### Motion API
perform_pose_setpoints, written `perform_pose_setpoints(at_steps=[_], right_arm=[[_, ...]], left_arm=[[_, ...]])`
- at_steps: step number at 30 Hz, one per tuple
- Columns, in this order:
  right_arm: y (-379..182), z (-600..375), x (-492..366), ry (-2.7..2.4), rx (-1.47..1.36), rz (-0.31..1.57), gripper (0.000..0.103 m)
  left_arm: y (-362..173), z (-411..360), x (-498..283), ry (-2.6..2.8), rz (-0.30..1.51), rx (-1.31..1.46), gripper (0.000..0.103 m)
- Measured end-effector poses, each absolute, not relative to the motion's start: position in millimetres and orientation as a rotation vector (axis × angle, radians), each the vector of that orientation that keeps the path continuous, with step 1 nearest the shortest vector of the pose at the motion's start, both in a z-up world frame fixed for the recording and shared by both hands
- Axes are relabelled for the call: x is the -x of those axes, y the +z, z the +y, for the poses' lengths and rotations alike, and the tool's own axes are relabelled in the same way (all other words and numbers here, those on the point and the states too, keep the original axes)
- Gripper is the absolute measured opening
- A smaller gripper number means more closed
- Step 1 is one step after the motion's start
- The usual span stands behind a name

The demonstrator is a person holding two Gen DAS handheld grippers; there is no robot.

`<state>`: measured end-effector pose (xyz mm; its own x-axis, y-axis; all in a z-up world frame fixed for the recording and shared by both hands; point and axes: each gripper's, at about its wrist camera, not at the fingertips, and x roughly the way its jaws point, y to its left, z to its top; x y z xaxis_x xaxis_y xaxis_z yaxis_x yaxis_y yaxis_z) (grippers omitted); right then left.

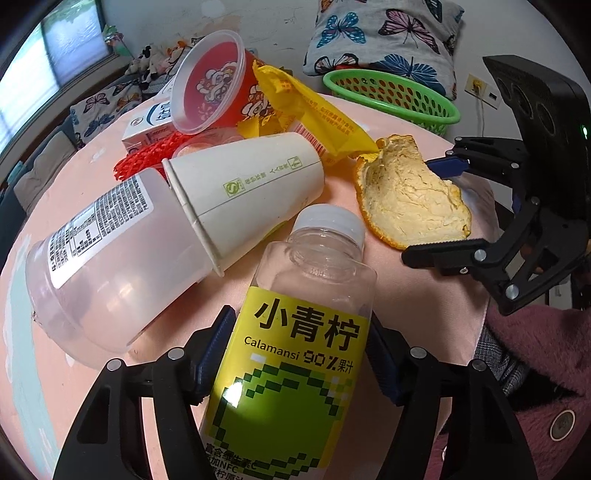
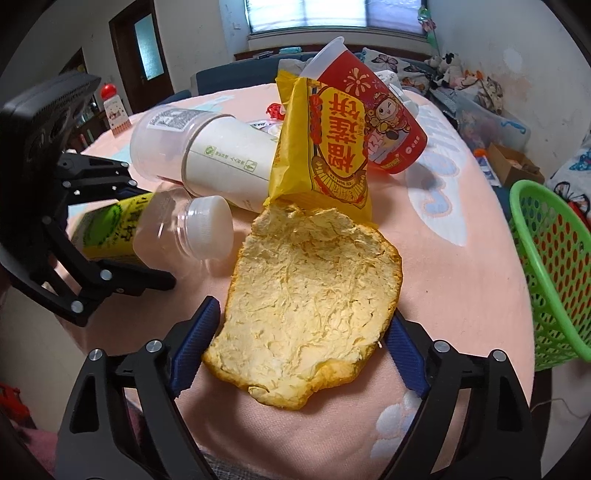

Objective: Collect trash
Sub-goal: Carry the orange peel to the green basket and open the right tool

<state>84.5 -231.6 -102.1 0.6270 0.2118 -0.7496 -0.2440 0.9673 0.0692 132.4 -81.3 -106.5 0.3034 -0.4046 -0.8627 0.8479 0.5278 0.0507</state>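
Pink table (image 2: 461, 266): peel (image 2: 310, 306) (pith up) between right tongs (image 2: 295, 339).

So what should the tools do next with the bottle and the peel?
Probably squeeze shut. The left tool has the clear plastic bottle with the yellow-green label between its fingers, and the right tool straddles the big orange peel, both on the pink tablecloth. Once gripped, they can go to the green plastic basket.

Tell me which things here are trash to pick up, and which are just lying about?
Trash: clear calamansi bottle, big orange peel, yellow snack wrapper, white paper cup, red plastic cup.

Lying about: butterfly-print pillow, plush toys.
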Motion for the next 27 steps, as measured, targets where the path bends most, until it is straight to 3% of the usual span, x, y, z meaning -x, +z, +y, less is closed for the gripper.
perform_pose_setpoints(at_steps=[5,13,27], right_arm=[[-105,-226,-82,0.233,0.092,0.844,0.082],[-96,-237,-76,0.256,0.047,0.845,0.072],[-64,-281,-57,0.219,-0.042,0.776,0.070]], left_arm=[[-107,-83,-130,-0.892,0.922,-0.566,0.072],[-104,-82,-129,-0.857,0.924,-0.536,0.058],[-67,-92,-95,-0.885,0.862,-0.445,0.056]])
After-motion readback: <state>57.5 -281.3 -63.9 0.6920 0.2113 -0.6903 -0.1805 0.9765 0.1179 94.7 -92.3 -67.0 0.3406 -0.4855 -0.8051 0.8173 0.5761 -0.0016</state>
